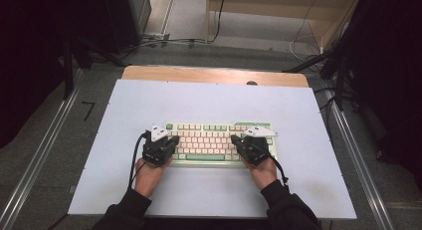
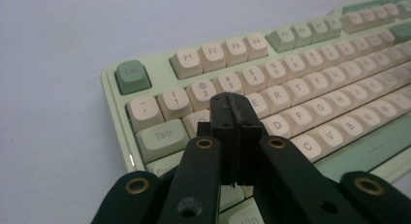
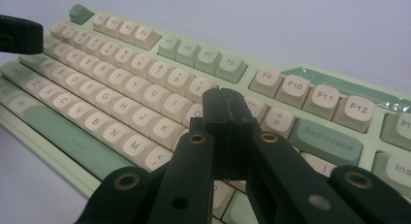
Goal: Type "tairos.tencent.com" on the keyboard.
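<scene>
A pale green keyboard (image 1: 209,143) with cream and green keycaps lies in the middle of the white table top. My left gripper (image 1: 172,139) hovers over its left end, shut with nothing between the jaws; in the left gripper view its tips (image 2: 233,107) sit above the Q and W keys of the keyboard (image 2: 300,93). My right gripper (image 1: 234,139) is over the right half, also shut and empty; in the right gripper view its tips (image 3: 224,100) hang above the keys near O and P of the keyboard (image 3: 121,88).
The white table top (image 1: 214,190) has bare room around the keyboard. A wooden strip (image 1: 214,74) runs along its far edge. Dark stands and cables (image 1: 343,65) flank the table on the floor. The left gripper's black body (image 3: 17,35) shows at the right gripper view's left edge.
</scene>
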{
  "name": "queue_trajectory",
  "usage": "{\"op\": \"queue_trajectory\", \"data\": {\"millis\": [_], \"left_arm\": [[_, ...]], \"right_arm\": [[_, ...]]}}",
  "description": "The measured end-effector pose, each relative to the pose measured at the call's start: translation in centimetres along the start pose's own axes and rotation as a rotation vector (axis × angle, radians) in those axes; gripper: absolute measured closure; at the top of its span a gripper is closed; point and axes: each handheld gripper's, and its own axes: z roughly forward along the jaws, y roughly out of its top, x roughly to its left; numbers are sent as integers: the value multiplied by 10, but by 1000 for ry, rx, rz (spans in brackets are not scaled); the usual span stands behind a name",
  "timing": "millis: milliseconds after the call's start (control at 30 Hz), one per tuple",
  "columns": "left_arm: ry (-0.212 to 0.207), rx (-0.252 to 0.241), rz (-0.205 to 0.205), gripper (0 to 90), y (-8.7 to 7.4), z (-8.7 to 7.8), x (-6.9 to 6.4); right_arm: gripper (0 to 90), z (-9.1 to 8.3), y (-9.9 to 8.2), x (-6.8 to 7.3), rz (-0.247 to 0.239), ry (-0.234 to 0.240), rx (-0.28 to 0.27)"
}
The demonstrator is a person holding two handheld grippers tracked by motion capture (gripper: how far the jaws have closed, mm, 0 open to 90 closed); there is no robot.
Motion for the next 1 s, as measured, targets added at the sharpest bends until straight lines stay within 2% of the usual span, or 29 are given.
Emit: {"op": "queue_trajectory", "data": {"millis": [167,467,633,1000], "left_arm": [[-7,-5,-7,900,0,0,-1],[-17,-3,-10,900,-1,1,-2],[-17,1,-9,900,-1,2,-1],[-17,4,-12,900,-1,2,-1]], "right_arm": [[875,3,1,1,-2,6,2],[875,13,7,13,-17,17,9],[875,25,5,19,-37,23,33],[875,32,11,23,-42,27,36]]}}
